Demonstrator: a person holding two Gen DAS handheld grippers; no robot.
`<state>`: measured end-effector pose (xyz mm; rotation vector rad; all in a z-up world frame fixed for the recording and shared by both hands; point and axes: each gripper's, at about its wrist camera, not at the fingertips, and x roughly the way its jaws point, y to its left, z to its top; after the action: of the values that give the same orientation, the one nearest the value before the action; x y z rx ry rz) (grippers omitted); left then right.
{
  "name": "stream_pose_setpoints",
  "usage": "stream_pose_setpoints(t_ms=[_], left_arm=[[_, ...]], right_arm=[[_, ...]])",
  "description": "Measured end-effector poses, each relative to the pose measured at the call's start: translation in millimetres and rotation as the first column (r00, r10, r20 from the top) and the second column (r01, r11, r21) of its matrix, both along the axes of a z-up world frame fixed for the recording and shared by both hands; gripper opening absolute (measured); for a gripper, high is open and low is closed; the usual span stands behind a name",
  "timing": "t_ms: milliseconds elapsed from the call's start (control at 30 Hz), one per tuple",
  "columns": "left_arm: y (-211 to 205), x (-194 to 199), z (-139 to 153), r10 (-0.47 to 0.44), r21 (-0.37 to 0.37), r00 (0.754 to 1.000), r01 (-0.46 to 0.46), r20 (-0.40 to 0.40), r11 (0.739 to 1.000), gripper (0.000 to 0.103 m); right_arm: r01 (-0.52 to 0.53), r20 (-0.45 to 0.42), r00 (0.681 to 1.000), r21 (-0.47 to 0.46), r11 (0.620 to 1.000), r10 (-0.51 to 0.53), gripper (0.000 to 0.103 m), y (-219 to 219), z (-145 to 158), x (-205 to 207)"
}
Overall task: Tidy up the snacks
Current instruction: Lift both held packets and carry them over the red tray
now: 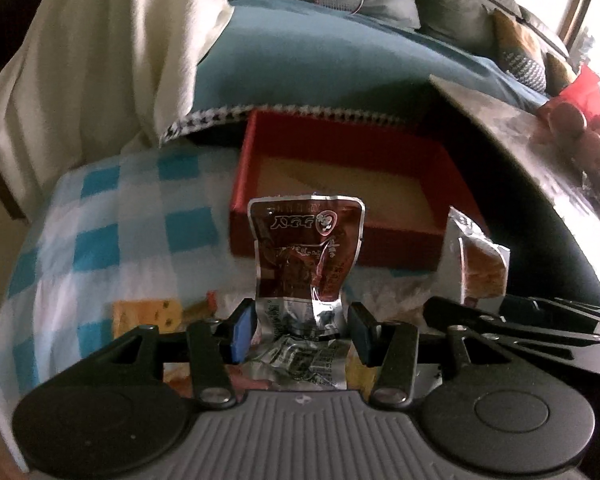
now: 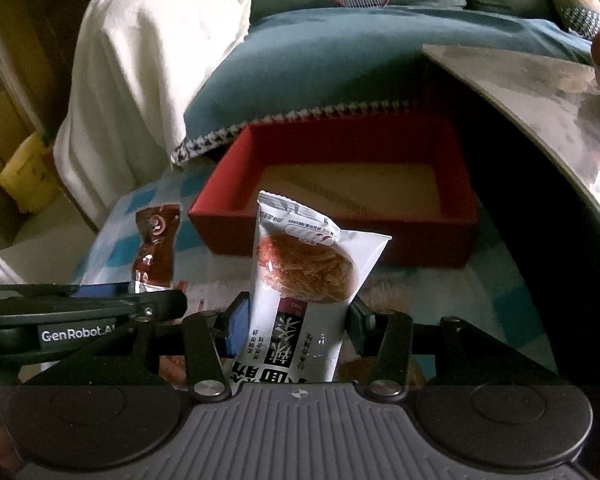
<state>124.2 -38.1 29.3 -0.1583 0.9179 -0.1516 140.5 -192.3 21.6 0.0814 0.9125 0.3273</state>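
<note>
My left gripper (image 1: 300, 330) is shut on a brown foil snack packet (image 1: 306, 256) and holds it upright in front of an open red box (image 1: 340, 240). My right gripper (image 2: 296, 328) is shut on a white snack packet (image 2: 304, 276) with a picture of shredded food, held upright in front of the same red box (image 2: 332, 236). The box has a bare tan floor. In the right wrist view the left gripper (image 2: 100, 304) and its brown packet (image 2: 154, 252) show at the left. In the left wrist view the right gripper (image 1: 520, 320) and white packet (image 1: 482, 268) show at the right.
The box sits on a blue and white checked cloth (image 1: 100, 240). More snack packets (image 1: 146, 314) lie on the cloth under the grippers. A grey tabletop (image 2: 540, 92) stands at the right with red-wrapped round items (image 1: 576, 132). A teal cushion (image 2: 320, 68) and white cloth (image 2: 148, 60) lie behind.
</note>
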Motion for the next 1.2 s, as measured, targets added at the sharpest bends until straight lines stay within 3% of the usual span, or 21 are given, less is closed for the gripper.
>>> stream_pose_setpoints(t_ms=[400, 1200], left_arm=[[-18, 41, 16, -0.011, 0.038, 0.998, 0.009, 0.056, 0.999, 0.043], [-37, 116, 17, 0.005, 0.092, 0.995, -0.015, 0.104, 0.996, 0.043]], right_arm=[[0.028, 0.033, 0.999, 0.002, 1.000, -0.028, 0.057, -8, 10, 43], [0.072, 0.076, 0.995, -0.013, 0.997, -0.071, 0.057, -11, 18, 116]])
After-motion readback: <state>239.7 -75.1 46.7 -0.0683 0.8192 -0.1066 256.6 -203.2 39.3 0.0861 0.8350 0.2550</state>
